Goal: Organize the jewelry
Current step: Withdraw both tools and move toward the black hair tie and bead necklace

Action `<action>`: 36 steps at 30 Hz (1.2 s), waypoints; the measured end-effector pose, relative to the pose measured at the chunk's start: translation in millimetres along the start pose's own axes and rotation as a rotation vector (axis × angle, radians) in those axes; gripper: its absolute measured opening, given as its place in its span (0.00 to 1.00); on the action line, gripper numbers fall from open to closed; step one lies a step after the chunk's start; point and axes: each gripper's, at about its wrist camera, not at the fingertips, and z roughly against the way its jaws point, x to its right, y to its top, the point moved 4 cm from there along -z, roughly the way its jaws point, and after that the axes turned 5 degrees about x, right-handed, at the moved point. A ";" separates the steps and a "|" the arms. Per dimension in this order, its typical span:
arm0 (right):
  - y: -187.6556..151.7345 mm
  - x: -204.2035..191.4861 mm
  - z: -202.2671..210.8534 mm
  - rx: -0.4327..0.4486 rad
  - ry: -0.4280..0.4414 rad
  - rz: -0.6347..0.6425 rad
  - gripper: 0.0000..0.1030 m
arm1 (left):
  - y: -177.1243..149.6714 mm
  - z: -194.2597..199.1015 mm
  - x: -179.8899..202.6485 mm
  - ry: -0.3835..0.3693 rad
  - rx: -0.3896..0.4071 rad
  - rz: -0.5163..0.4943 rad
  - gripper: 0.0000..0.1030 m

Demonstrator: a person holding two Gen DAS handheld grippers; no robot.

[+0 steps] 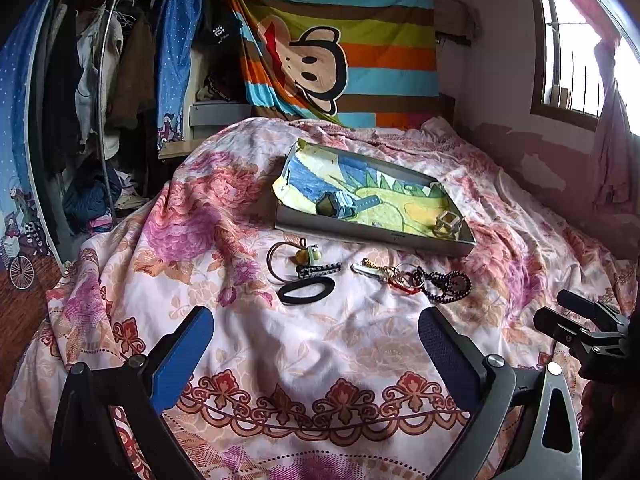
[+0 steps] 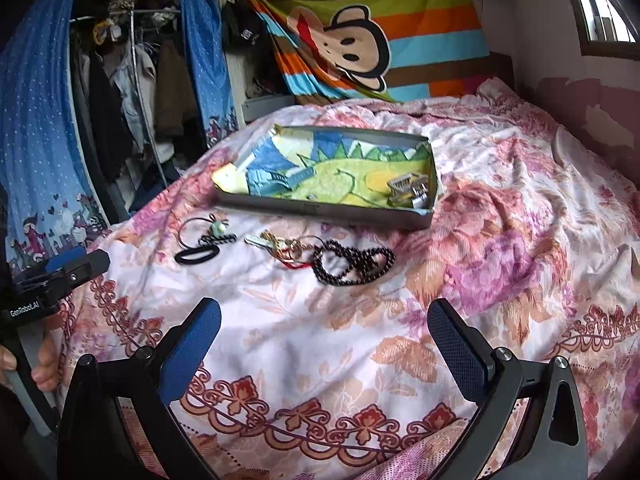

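A shallow grey box point(image 1: 372, 238) point(image 2: 320, 210) lined with a dinosaur drawing lies on the flowered bedspread. In it are a blue watch point(image 1: 340, 204) point(image 2: 276, 178) and a silver piece point(image 1: 448, 222) point(image 2: 410, 190). In front of the box lie a black hair band point(image 1: 306, 291) point(image 2: 198, 255), a thin hoop with a charm point(image 1: 286, 258) point(image 2: 200, 228), a key bundle point(image 1: 384, 272) point(image 2: 280, 245) and a dark bead string point(image 1: 446, 284) point(image 2: 352, 264). My left gripper point(image 1: 316, 336) and right gripper point(image 2: 326, 330) are open and empty, short of the jewelry.
The bedspread point(image 1: 320, 360) covers the whole bed. A striped monkey blanket point(image 1: 344, 52) hangs at the head. A clothes rack point(image 1: 100, 80) with a blue curtain stands to the left. A window point(image 1: 572, 40) and wall are to the right.
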 end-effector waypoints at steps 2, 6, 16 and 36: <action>-1.2 0.4 -0.9 -0.009 -0.007 -0.004 0.98 | -0.6 -2.7 -0.8 0.007 -0.010 0.000 1.00; -3.2 1.9 -4.4 -0.027 -0.015 -0.009 0.98 | -1.0 -7.6 -2.4 0.014 -0.026 0.001 1.00; -1.6 3.4 -12.3 -0.054 -0.036 0.002 0.98 | -1.6 -20.2 0.4 0.016 -0.060 -0.017 1.00; 35.1 13.3 -60.1 -0.040 -0.116 0.194 0.98 | 17.2 -75.9 -5.2 0.011 -0.114 -0.022 1.00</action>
